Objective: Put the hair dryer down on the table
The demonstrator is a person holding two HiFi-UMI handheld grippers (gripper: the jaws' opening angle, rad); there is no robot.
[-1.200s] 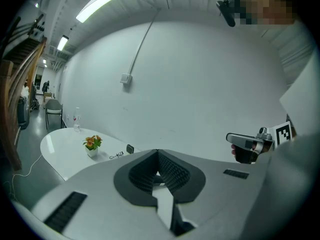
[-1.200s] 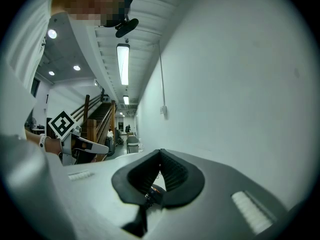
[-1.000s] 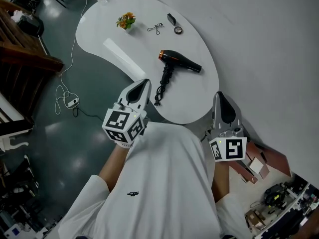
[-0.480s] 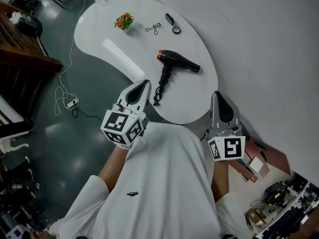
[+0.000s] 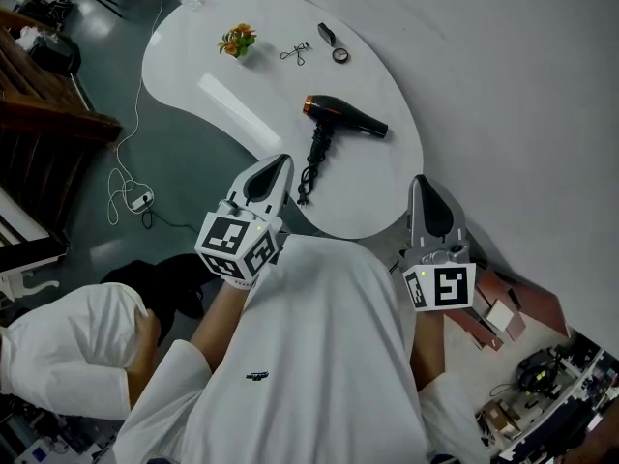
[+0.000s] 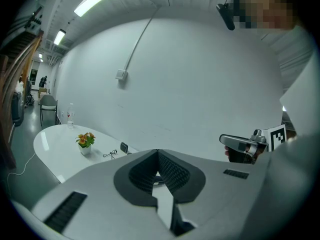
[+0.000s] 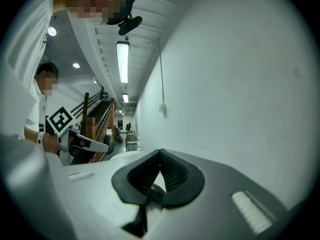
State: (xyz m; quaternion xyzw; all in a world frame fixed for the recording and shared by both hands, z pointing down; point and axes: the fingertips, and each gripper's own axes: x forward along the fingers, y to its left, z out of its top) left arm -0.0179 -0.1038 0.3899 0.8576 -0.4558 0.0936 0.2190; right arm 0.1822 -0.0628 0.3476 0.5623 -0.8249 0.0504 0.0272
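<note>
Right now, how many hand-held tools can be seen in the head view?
2. The left tool is at the near edge of the table; the right tool is off its near right edge. None seems hidden.

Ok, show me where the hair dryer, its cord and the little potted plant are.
hair dryer (image 5: 346,117), head view, on the black barrel.
cord (image 5: 309,177), head view, on the bundled cable below the handle.
potted plant (image 5: 238,39), head view, on the orange flowers.

No readable text anywhere; the small mark on the shirt (image 5: 319,375) is illegible.
</note>
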